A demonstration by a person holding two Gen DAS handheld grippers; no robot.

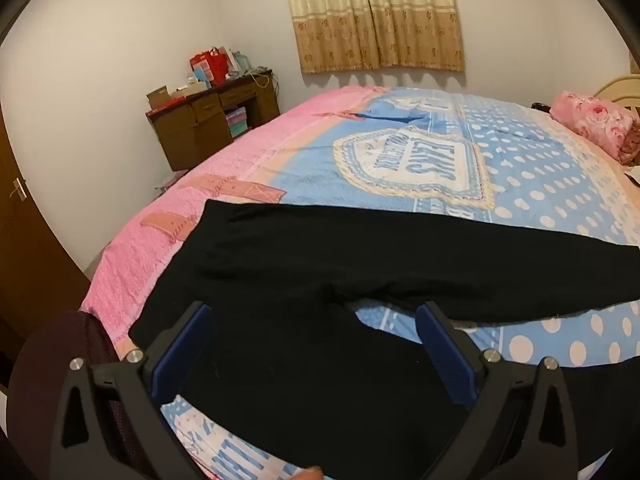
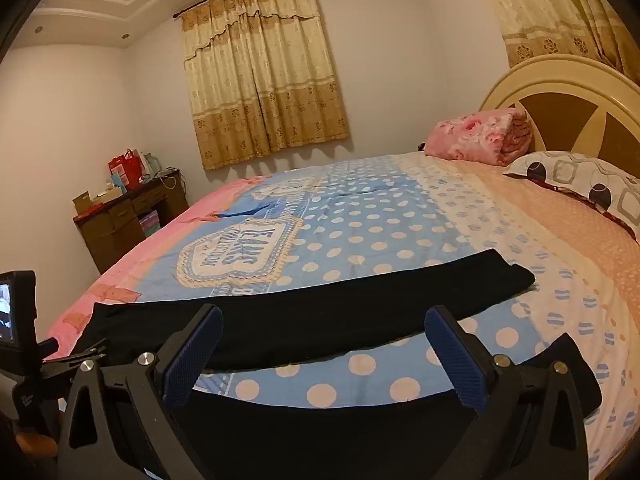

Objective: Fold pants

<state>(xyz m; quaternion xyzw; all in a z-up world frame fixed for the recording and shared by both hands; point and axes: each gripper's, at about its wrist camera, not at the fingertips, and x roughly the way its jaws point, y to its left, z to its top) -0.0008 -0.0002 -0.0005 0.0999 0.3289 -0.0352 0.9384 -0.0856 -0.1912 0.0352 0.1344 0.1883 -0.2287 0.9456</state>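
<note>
Pants (image 1: 320, 264) leg cut off at right edge, desk clutter (image 1: 216, 68) indistinct

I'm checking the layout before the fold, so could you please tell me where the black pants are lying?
The black pants lie spread across the near part of the bed, one leg stretching right toward the patterned pillow, in both wrist views.

One pair of black pants (image 1: 340, 264), two curtains (image 2: 264, 80), one patterned pillow (image 2: 580, 184), one rolled pink blanket (image 2: 476, 136), one wooden desk (image 1: 212, 124)
</note>
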